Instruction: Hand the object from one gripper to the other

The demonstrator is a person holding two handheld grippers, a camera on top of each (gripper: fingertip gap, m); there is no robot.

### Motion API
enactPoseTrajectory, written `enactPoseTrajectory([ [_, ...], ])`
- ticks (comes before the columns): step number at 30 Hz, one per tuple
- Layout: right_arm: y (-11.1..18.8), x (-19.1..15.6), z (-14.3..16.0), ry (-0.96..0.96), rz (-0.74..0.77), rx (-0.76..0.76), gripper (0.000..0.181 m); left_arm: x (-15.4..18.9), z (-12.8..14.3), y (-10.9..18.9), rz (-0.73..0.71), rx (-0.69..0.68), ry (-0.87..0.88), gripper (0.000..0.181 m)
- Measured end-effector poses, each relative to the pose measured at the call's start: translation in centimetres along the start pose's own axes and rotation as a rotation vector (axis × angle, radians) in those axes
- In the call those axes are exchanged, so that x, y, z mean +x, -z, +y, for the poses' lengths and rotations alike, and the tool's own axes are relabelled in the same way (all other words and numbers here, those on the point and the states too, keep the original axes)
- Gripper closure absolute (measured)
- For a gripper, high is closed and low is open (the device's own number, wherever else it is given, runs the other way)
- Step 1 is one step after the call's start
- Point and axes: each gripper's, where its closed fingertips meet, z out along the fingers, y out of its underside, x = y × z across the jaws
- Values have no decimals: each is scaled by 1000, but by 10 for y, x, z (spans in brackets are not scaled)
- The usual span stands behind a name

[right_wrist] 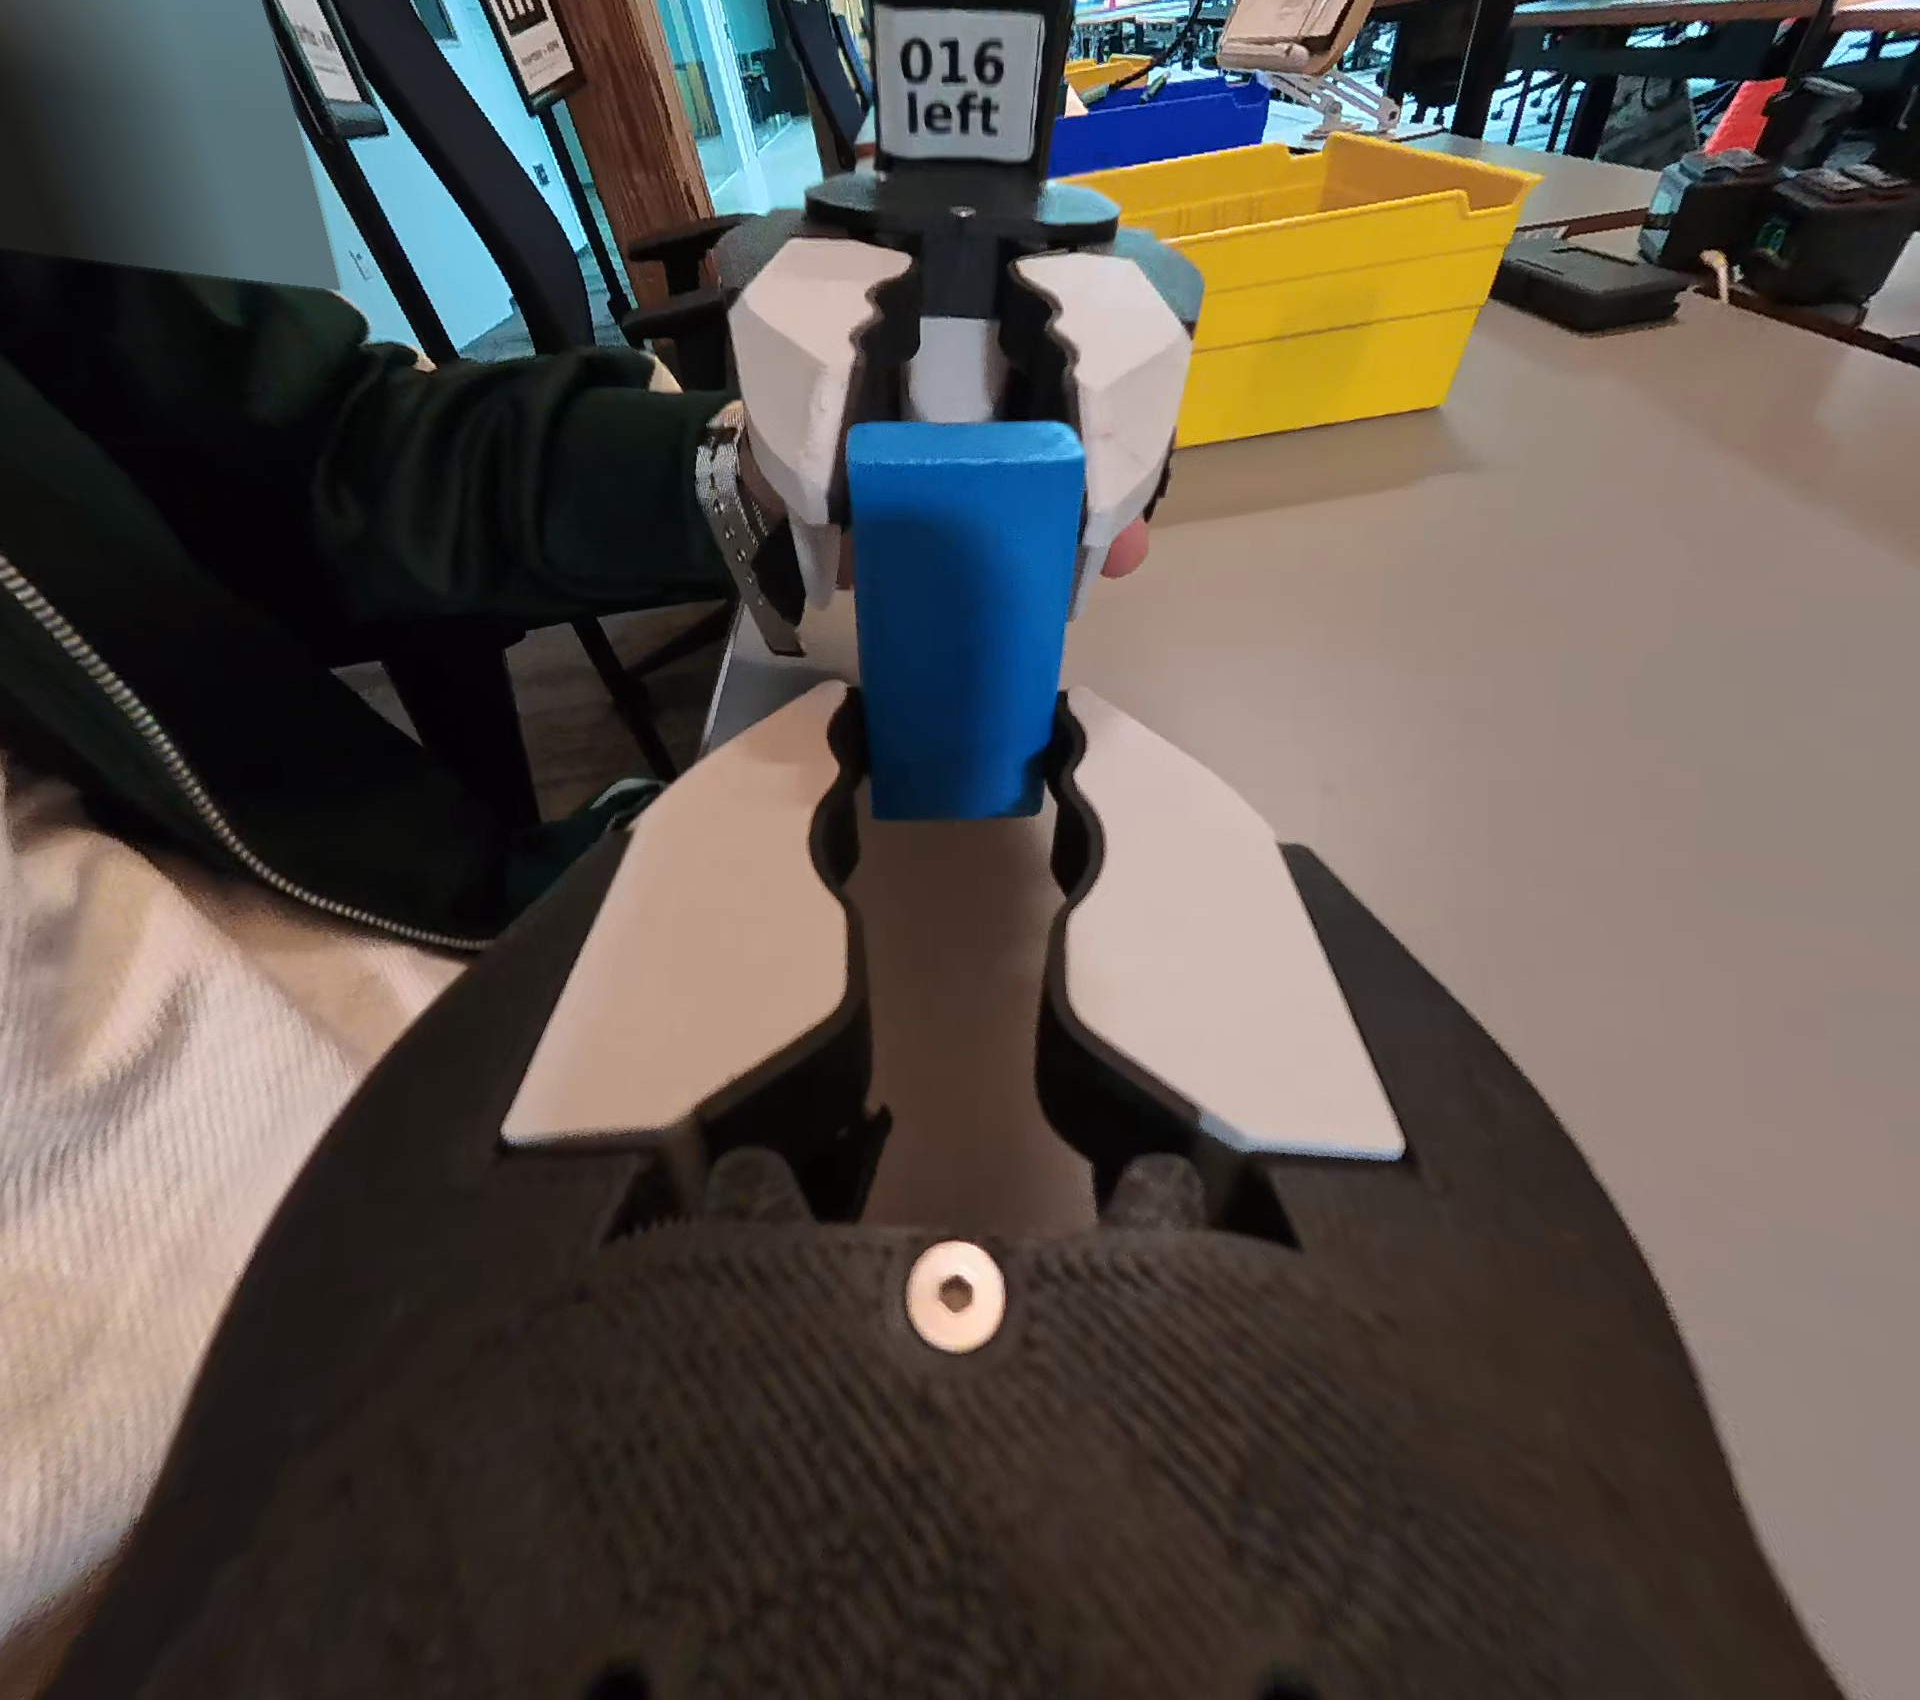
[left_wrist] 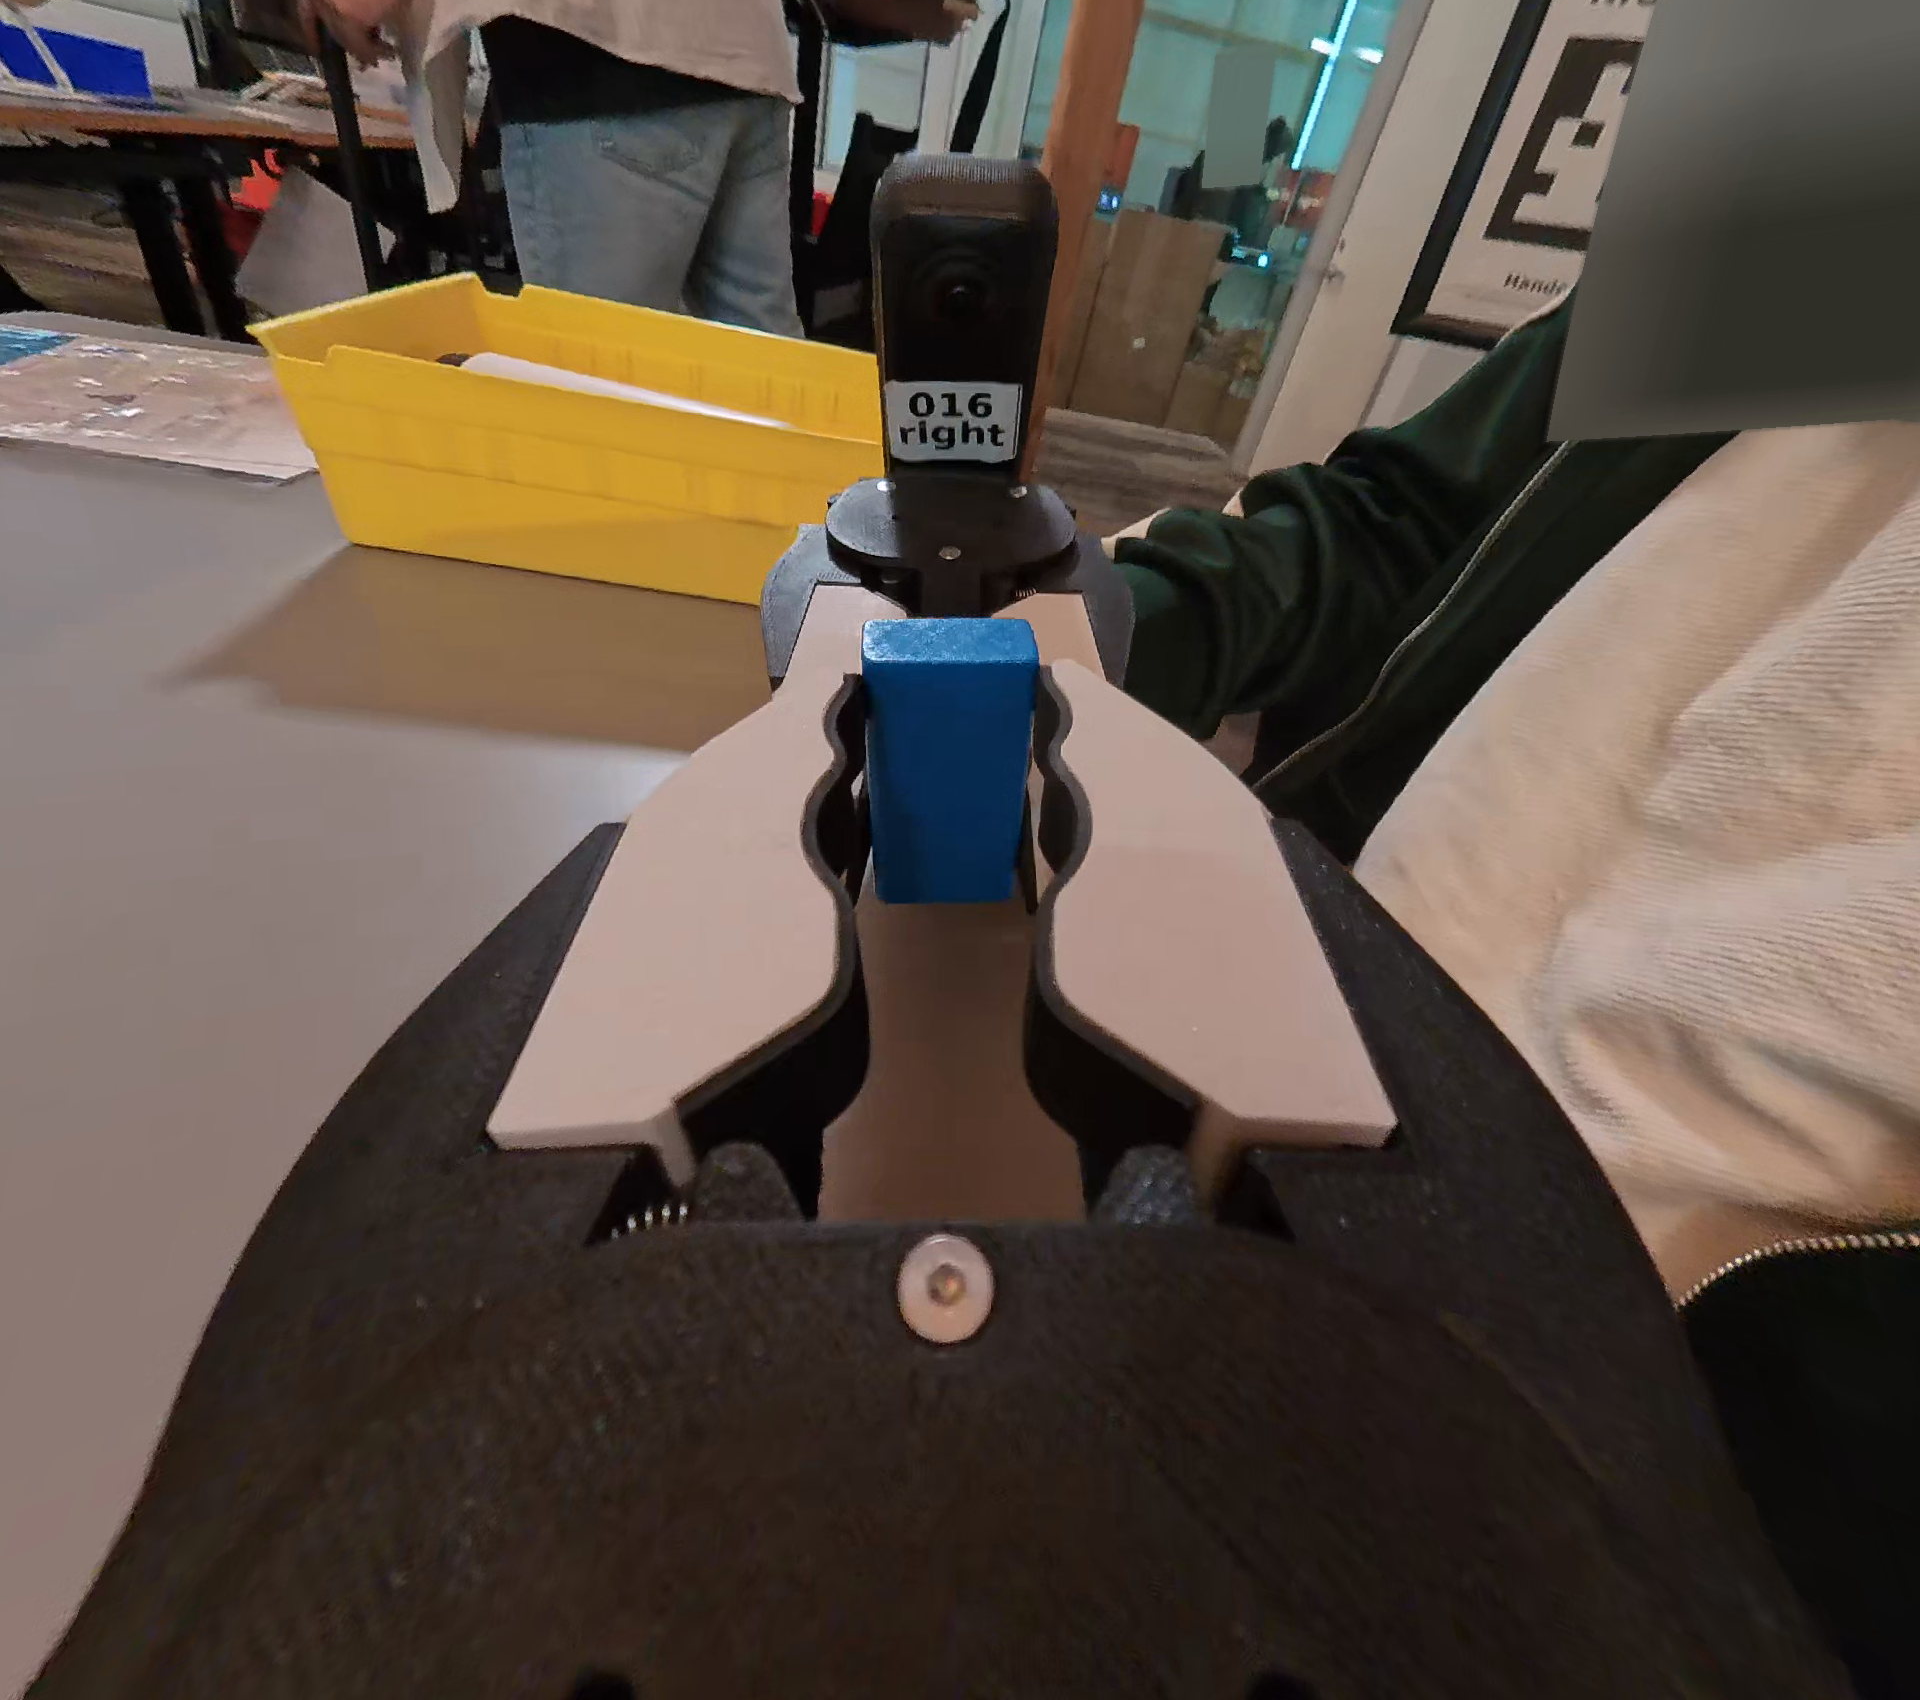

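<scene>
The blue block (left_wrist: 951, 762) (right_wrist: 961, 616) hangs in the air between the two claws, above the table (left_wrist: 208, 819) (right_wrist: 1558, 663) and touching nothing else. It is a plain rectangular bar with a matte, slightly grainy surface, flat faces and softly rounded corners, its long side running from one claw to the other.

The left claw (left_wrist: 948, 751) is closed narrow on the block: the wavy black inner edges of its two pale flat fingers (left_wrist: 727, 871) press against both side faces of the block's near end. In the right wrist view the same claw (right_wrist: 961, 487) faces the camera and its tips flank the far end of the block. The right claw (right_wrist: 956, 762) has the other end between its tips, the scalloped black edges meeting the block on either side, so it too is drawn narrow around the block; in the left wrist view it (left_wrist: 951, 642) lies just beyond the block, mostly hidden by it.

Beneath the claws the table is smooth and grey-beige, with bare surface all round. A yellow plastic bin (left_wrist: 561, 445) (right_wrist: 1340, 279) stands well beyond the left claw's tips and off to the side, clear of both claws. The person's dark-green sleeve (left_wrist: 1330, 570) (right_wrist: 364, 455) reaches in behind each claw.
</scene>
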Motion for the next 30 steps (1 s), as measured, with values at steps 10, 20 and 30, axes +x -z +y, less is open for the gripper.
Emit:
enactPoseTrajectory([
  [10,22,11,-21,-53,10,139,147,-11,20,-7,-30,4,63,103],
  [20,53,69,14,266,485,-253,147,-30,47,-12,-120,-143,188,99],
  [30,63,78,43,848,882,-913,147,-49,60,-15,-365,-273,265,127],
])
